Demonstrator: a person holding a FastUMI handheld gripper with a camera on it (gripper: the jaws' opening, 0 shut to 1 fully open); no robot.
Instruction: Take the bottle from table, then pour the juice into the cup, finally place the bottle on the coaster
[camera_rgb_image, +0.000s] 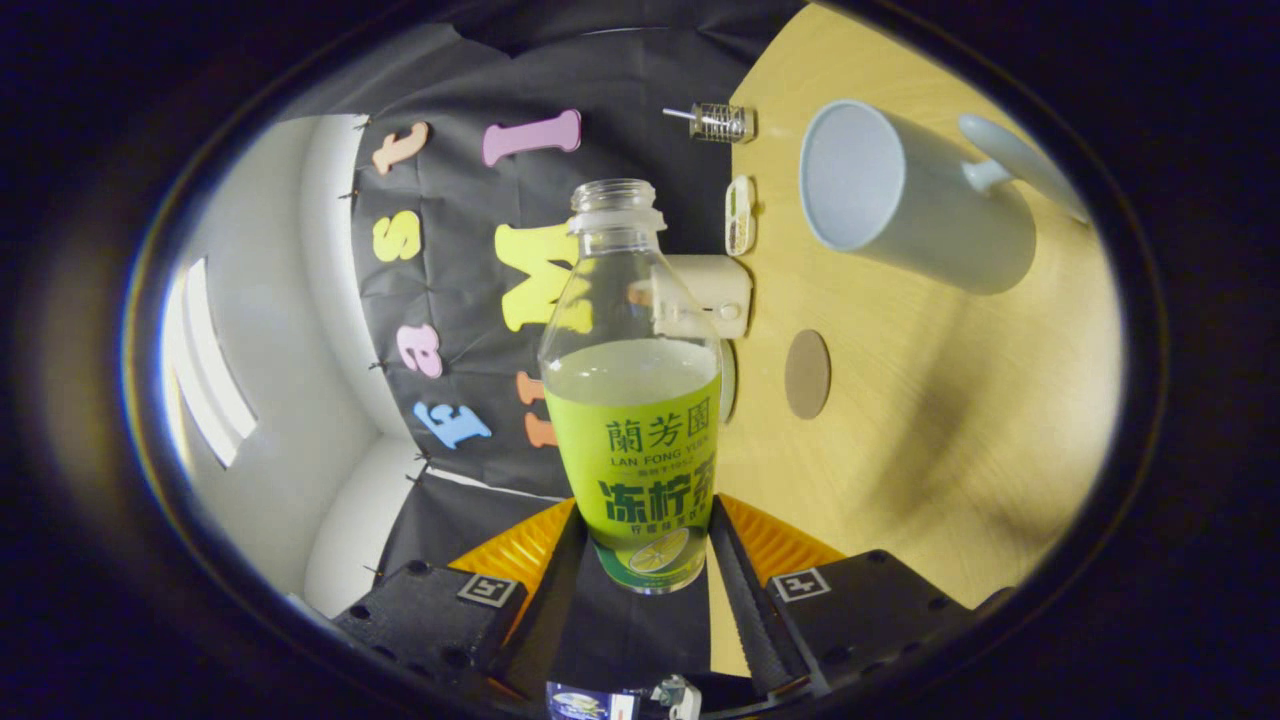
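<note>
My claw (640, 545) is clamped on the bottle (632, 400), one finger pressing each side of its lower body, just above the base. The bottle has no cap and carries a green label; pale juice fills it to about the shoulder. The whole view is rolled, so the wooden table (930, 430) rises on the right like a wall, and I cannot tell whether the bottle's base touches anything. Beyond my fingers to the right, a round brown coaster (807, 374) lies flat on the table. Farther off and higher, the white cup (905, 200) stands with its open mouth facing left, handle on the far side. Behind the bottle sits a cream box (712, 293), with a small glass vial (720, 122) farther away.
</note>
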